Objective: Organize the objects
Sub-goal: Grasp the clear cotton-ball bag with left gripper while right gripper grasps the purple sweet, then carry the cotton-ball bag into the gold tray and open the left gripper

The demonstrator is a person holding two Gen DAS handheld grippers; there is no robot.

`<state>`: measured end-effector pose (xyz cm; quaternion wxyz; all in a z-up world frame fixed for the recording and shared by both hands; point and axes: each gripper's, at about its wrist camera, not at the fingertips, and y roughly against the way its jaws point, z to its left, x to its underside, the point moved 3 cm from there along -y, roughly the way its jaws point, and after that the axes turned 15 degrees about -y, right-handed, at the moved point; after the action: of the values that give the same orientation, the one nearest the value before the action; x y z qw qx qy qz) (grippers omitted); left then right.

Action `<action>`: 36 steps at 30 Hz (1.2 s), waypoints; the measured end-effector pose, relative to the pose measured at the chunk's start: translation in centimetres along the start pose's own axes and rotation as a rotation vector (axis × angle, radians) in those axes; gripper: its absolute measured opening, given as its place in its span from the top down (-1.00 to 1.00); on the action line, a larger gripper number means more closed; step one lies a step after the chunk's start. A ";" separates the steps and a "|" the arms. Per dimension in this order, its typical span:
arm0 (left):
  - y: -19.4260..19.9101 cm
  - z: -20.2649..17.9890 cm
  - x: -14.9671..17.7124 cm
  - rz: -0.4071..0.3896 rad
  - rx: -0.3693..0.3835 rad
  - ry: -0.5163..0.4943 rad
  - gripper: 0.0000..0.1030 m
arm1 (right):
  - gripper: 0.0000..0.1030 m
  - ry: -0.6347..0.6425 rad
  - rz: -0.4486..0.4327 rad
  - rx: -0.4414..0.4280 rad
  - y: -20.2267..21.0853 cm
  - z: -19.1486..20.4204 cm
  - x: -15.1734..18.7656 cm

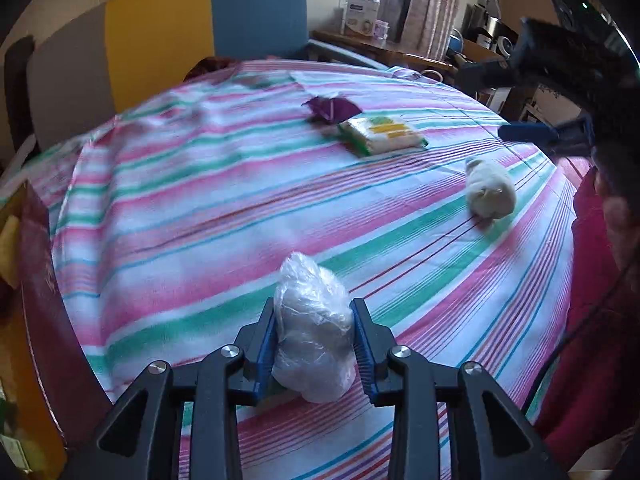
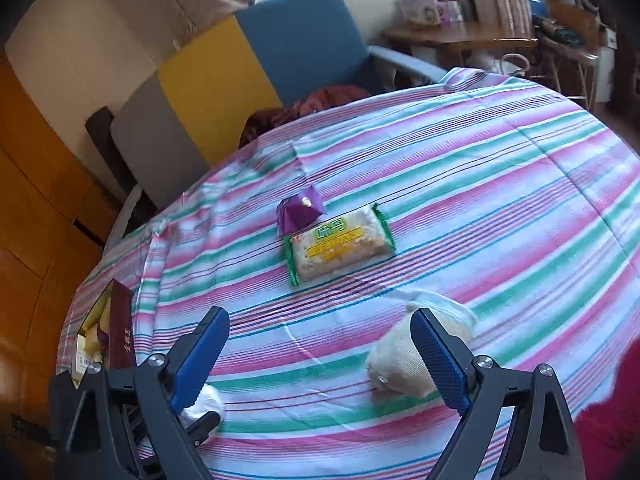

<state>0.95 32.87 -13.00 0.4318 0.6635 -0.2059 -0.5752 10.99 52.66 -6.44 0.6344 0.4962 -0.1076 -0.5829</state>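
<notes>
Left gripper (image 1: 314, 336): pads clamped on a crumpled clear plastic bag of white contents (image 1: 312, 332). Right gripper (image 2: 320, 360): fingers wide apart, empty, right pad just beside a cream cloth pouch (image 2: 400, 364) on the striped tablecloth (image 2: 500, 220).

Support surface: a table covered by a cotton cloth striped pink, green, white and thin blue (image 2: 500, 208), creased near its far edge.

Lying on the cloth:
- a flat clear packet with green ends and a yellow label (image 2: 340, 242), near the middle;
- a small purple foil wrapper, folded to a peak (image 2: 300, 212), touching the packet's far corner;
- a cream-coloured soft pouch (image 2: 400, 364), nearer, well apart from the packet;
- a crinkled clear plastic bag with pale contents (image 1: 312, 332), at the near edge;
- a dark red open box (image 2: 120, 332), at the left edge.
</notes>
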 end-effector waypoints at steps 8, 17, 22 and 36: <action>-0.1 -0.1 0.2 -0.035 -0.008 0.012 0.33 | -0.81 0.106 0.019 0.064 -6.3 4.4 -4.9; -0.2 0.5 0.3 -0.062 0.027 0.057 0.33 | -0.81 0.056 0.068 0.158 -14.6 5.5 -9.4; -0.1 0.6 0.4 -0.071 0.031 0.067 0.33 | -0.58 0.093 0.163 0.188 -18.2 5.7 -8.8; 0.2 0.2 0.5 -0.069 0.007 0.045 0.34 | 0.05 0.388 0.247 0.060 -13.6 10.3 0.7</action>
<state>0.95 32.28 -13.10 0.4141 0.6846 -0.1750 -0.5738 -4.76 49.27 -12.06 0.6948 0.6006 -0.0608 -0.3909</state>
